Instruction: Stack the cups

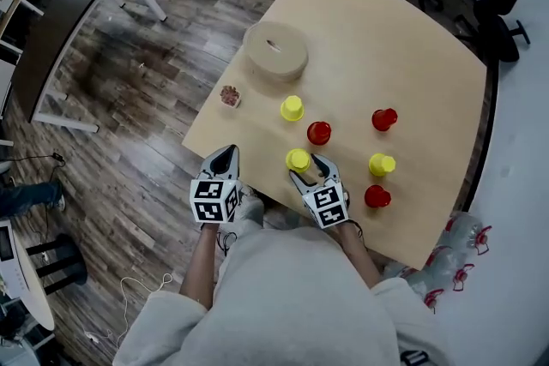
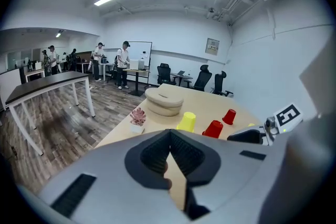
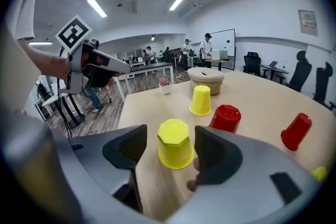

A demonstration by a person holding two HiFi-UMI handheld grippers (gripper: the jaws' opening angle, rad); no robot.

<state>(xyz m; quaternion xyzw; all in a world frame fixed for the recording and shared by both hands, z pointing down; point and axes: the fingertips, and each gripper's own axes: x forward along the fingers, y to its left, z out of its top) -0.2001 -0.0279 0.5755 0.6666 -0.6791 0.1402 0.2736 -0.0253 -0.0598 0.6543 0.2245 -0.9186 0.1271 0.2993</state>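
Observation:
Six upturned cups stand apart on the wooden table (image 1: pixel 386 39). My right gripper (image 1: pixel 307 168) (image 3: pixel 170 139) is open, its jaws on either side of the nearest yellow cup (image 1: pixel 298 159) (image 3: pixel 174 150) with a gap on both sides. Beyond it are a red cup (image 1: pixel 318 133) (image 3: pixel 226 118) and a second yellow cup (image 1: pixel 292 108) (image 3: pixel 200 100). To the right are a red cup (image 1: pixel 384 119), a yellow cup (image 1: pixel 382 165) and a red cup (image 1: pixel 377 196). My left gripper (image 1: pixel 226 155) (image 2: pixel 171 131) is shut and empty at the table's near edge.
A round beige container (image 1: pixel 275 51) sits at the far left of the table, and a small potted plant (image 1: pixel 230 96) stands by the left edge. A dark desk (image 1: pixel 60 21) is off to the left on the wood floor. People stand far back in the room.

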